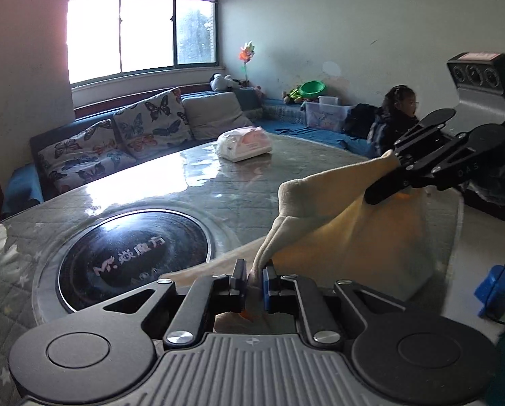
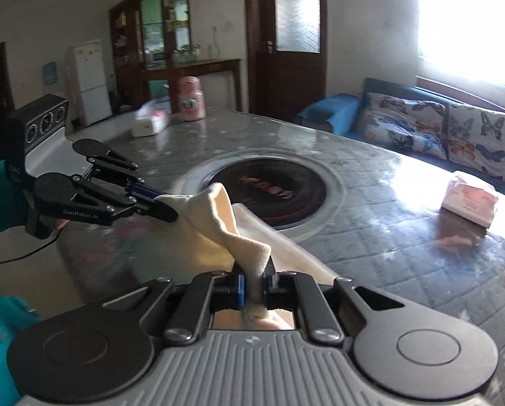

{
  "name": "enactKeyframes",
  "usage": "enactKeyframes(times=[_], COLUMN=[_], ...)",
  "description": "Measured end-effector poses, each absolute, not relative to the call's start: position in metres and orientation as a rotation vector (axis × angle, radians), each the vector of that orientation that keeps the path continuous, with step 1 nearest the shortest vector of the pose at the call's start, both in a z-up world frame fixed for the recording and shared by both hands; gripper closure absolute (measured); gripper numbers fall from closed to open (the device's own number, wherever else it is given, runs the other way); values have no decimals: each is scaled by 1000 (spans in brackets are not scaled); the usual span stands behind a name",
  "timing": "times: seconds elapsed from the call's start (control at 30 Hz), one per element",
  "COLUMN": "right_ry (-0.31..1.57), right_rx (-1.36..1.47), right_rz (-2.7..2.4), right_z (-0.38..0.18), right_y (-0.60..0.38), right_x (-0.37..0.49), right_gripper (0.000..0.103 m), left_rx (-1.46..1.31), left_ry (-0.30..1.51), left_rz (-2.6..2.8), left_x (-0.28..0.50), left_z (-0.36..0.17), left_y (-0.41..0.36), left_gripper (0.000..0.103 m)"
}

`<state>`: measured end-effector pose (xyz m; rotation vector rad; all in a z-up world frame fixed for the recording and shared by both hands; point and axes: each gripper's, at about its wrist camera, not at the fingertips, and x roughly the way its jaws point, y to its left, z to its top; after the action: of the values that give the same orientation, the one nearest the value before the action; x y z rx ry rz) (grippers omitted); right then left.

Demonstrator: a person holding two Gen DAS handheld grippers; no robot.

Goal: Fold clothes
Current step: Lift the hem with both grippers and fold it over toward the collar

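Garment (image 1: 337, 216): one cream fleece piece, lifted off near edge of table (image 1: 184, 182), top edge stretched between two tools. Left tool (image 1: 255, 279) clamped tight on one corner; right tool (image 2: 255, 282) clamped tight on other corner. Lower part drapes onto table beside round inset hob (image 2: 269, 186). Progress: early, judging by loose hang; no fold visible, folding left. Count: one garment, two tools, one tissue pack (image 1: 245, 144), one pink jar (image 2: 192, 98).

Two tongs (image 1: 254, 279), one cream garment (image 1: 347, 237), two tissue packs (image 2: 468, 199).
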<state>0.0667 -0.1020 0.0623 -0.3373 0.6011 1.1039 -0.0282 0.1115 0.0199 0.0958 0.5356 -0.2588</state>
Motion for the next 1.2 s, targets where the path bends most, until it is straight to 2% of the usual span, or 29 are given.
enactKeyframes(times=[0.3, 0.37, 0.4, 0.47, 0.83, 0.93, 1.13, 1.2], right_ry=[689, 699, 701, 697, 646, 665, 707, 720], right_rx=[-349, -344, -337, -308, -198, -215, -219, -227], right_rz=[966, 921, 896, 859, 814, 841, 820, 808], right_z=[10, -6, -13, -18, -6, -8, -17, -21], right_y=[-63, -58, -56, -60, -85, -77, -63, -60], right_x=[137, 144, 146, 147, 130, 127, 135, 139], right_gripper=[94, 85, 85, 74, 75, 79, 79, 79], left_rx=[52, 33, 18, 1, -16, -40, -45, -52], left_ry=[630, 639, 641, 641, 666, 654, 621, 632], left_rz=[-100, -69, -58, -39, 106, 118, 11, -46], left_x=[49, 55, 56, 56, 64, 62, 53, 56], left_z=[-23, -29, -30, -31, -31, -24, -7, -7], left_y=[120, 122, 123, 125, 137, 143, 130, 118], left_gripper=[93, 91, 90, 87, 70, 69, 71, 75])
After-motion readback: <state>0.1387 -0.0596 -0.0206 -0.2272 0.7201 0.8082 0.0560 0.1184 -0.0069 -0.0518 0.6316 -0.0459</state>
